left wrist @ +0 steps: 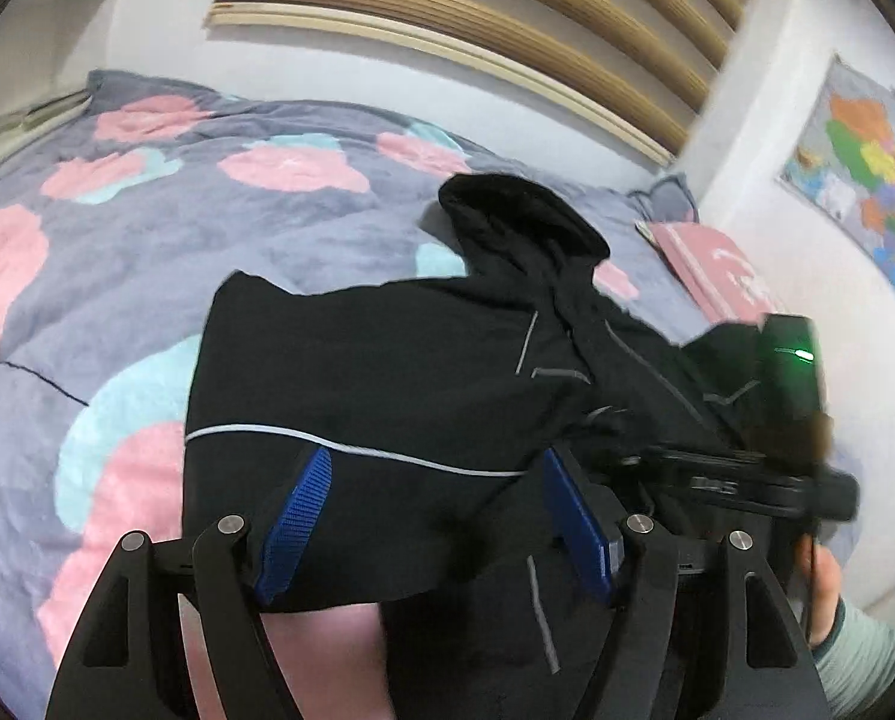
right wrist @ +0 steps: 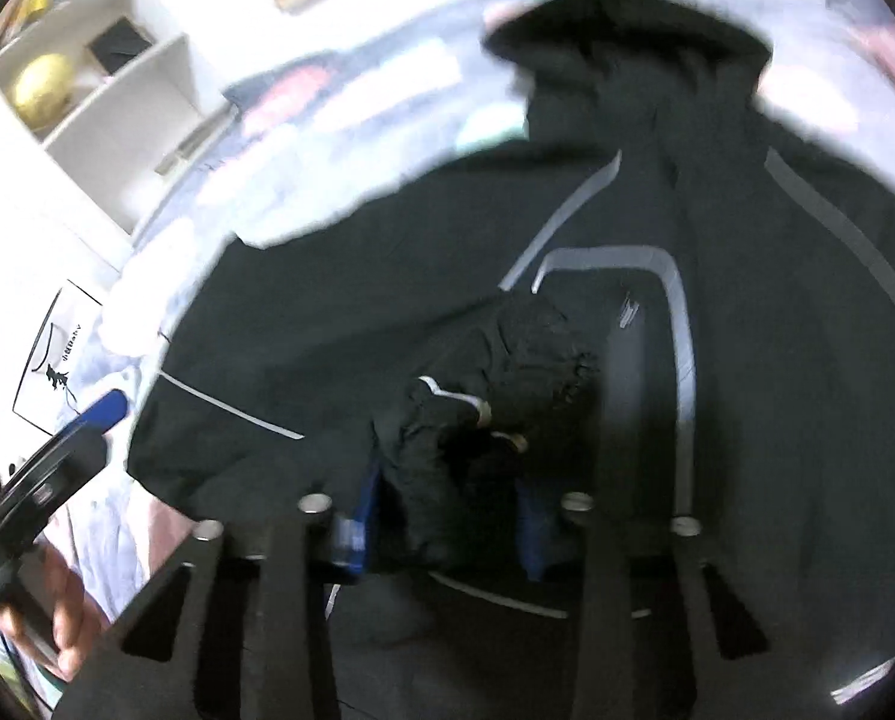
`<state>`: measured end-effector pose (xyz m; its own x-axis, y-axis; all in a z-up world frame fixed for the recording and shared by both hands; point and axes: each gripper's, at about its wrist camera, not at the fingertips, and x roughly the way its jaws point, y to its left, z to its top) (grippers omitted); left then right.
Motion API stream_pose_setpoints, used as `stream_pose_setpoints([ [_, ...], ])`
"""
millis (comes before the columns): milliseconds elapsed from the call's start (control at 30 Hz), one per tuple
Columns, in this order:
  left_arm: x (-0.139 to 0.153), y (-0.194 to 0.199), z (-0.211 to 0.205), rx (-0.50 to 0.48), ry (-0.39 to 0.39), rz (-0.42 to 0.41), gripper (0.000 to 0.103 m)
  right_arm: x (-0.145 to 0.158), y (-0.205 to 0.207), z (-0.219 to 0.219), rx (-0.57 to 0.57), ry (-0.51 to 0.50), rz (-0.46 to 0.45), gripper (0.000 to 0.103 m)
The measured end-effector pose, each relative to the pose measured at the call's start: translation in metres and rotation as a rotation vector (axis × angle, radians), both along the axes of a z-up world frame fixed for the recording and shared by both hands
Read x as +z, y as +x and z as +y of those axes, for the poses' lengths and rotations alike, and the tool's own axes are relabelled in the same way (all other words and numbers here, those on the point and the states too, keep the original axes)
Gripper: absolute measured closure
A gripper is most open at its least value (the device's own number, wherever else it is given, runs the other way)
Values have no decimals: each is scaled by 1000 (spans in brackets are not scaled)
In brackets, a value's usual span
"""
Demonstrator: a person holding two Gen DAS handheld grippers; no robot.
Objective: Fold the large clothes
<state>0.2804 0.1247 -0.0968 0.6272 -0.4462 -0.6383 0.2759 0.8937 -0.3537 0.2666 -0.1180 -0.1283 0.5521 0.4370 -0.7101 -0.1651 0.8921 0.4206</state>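
A black hooded jacket with thin pale piping lies spread across a bed covered in a grey quilt printed with pink and pale blue flowers, its hood pointing toward the far wall. The left gripper hovers at the jacket's near edge, its blue-padded fingers standing wide apart with the dark cloth lying loose between them; whether they touch the cloth cannot be told. In the right wrist view, the right gripper has its blue-padded fingers drawn narrow around a bunched fold of the jacket, the crumpled cloth with its pale stripe pinched between them just above the garment's grey-trimmed chest. The left gripper's blue tip shows at the left of that view, beside the jacket's left edge. A pink book rests on the bed near the right wall, where a coloured map hangs. A white shelf holding a yellow ball stands to the far left of the bed.
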Motion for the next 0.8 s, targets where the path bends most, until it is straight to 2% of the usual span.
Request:
stream_pose_setpoints([
  [67, 9, 2, -4, -8, -23, -6, 29, 19, -7, -19, -28, -11, -58, 69],
  [233, 34, 9, -44, -56, 10, -48, 29, 47, -22, -83, -117, -67, -143, 70],
  [400, 32, 31, -95, -113, 30, -23, 29, 61, -29, -144, -188, -116, -178, 70],
  [567, -1, 56, -142, -160, 59, 77, 29, 59, -33, -199, -251, -173, -190, 70],
  [767, -77, 81, -184, -176, 134, 327, 35, 25, -26, -234, -240, -210, -104, 70],
  [800, -85, 82, -187, -165, 154, 334, 35, 19, -27, -236, -238, -199, -86, 67],
])
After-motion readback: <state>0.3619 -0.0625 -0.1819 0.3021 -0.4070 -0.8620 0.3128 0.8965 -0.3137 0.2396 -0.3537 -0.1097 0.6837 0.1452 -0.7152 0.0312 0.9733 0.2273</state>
